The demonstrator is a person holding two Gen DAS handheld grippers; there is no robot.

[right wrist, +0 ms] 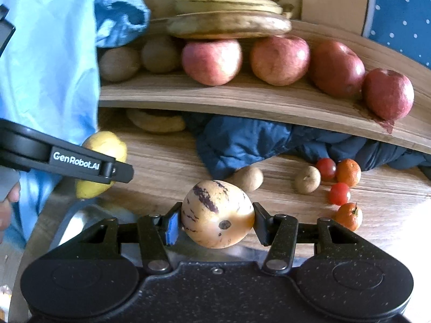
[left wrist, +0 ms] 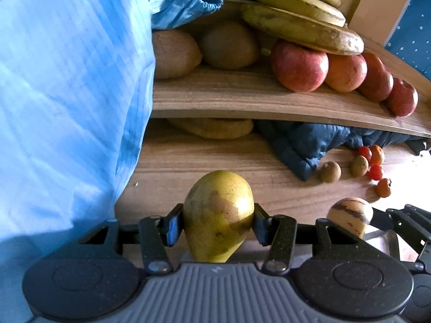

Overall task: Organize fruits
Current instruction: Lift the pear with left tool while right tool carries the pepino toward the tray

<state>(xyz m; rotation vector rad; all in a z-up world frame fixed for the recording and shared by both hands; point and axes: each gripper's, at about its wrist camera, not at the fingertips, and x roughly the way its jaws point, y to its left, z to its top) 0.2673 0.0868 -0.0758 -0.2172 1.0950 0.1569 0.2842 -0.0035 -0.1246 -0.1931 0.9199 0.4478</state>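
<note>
Two black fingers of the left gripper [left wrist: 218,222] clamp a yellow-green mango [left wrist: 218,214] above the wooden tabletop [left wrist: 172,167] in the left wrist view, with four red apples [left wrist: 299,66] and brown-flecked yellow bananas [left wrist: 301,24] on the curved wooden shelf [left wrist: 242,99] ahead and a light blue sleeve [left wrist: 67,94] filling the left side. In the right wrist view, the right gripper [right wrist: 216,222] pinches a cream, purple-streaked pepino melon [right wrist: 217,214] between its fingers just above the same tabletop [right wrist: 167,167], while small red tomatoes [right wrist: 326,168] and little orange tangerines [right wrist: 348,172] lie near a crumpled dark blue quilted cloth [right wrist: 242,140] below the shelf [right wrist: 242,99].
</note>
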